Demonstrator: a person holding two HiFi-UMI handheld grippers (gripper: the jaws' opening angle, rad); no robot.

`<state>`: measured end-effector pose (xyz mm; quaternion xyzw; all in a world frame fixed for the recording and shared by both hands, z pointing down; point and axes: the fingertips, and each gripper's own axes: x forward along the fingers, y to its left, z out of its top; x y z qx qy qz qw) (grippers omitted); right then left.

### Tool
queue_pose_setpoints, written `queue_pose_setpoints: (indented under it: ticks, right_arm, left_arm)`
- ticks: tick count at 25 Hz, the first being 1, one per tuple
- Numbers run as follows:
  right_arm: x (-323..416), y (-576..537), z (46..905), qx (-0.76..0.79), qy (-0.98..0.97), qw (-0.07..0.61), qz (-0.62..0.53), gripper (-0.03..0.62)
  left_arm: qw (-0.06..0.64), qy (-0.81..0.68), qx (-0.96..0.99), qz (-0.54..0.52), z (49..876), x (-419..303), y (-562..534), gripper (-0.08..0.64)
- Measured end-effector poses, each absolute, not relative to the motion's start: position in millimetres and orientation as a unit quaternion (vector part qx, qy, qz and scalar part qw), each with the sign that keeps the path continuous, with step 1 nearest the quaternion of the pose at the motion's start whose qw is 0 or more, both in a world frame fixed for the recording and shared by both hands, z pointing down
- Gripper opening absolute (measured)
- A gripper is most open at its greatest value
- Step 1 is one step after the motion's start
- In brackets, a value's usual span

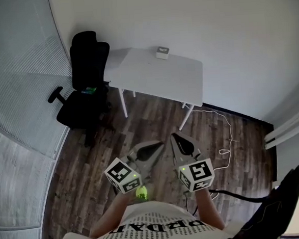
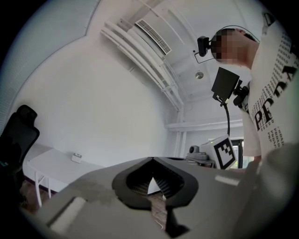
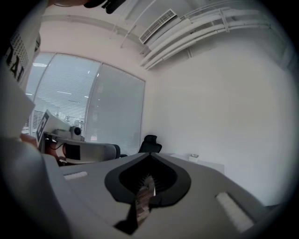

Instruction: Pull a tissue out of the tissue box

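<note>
The tissue box (image 1: 161, 52) is a small white box at the far edge of a white table (image 1: 172, 76) against the wall, well ahead of me. It shows small in the left gripper view (image 2: 76, 158) and in the right gripper view (image 3: 194, 157). I hold both grippers in front of my body over the wooden floor, far short of the table. The left gripper (image 1: 160, 144) is shut with nothing between its jaws (image 2: 152, 159). The right gripper (image 1: 174, 136) is shut and empty too (image 3: 150, 155).
A black office chair (image 1: 85, 80) stands at the table's left end. A white cable (image 1: 226, 151) lies on the floor right of the table legs. A glass wall with blinds (image 1: 15, 100) runs along the left. A dark object (image 1: 277, 199) sits at the lower right.
</note>
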<state>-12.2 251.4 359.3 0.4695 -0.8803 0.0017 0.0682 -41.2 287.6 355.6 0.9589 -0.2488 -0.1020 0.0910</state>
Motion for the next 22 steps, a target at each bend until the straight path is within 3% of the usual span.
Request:
queue_pose_setpoints:
  ticks: [9,22]
  right_arm:
    - [-27,222,359,0.497,-0.866,0.05,0.032,0.009]
    - [-34,189,398,0.464,-0.878,0.078,0.084,0.009]
  left_arm:
    - [0.089,-0.222,0.966,-0.096,361,-62,252,-0.009]
    - [0.119,-0.233,0.962,-0.079,391,-66,219,-0.009]
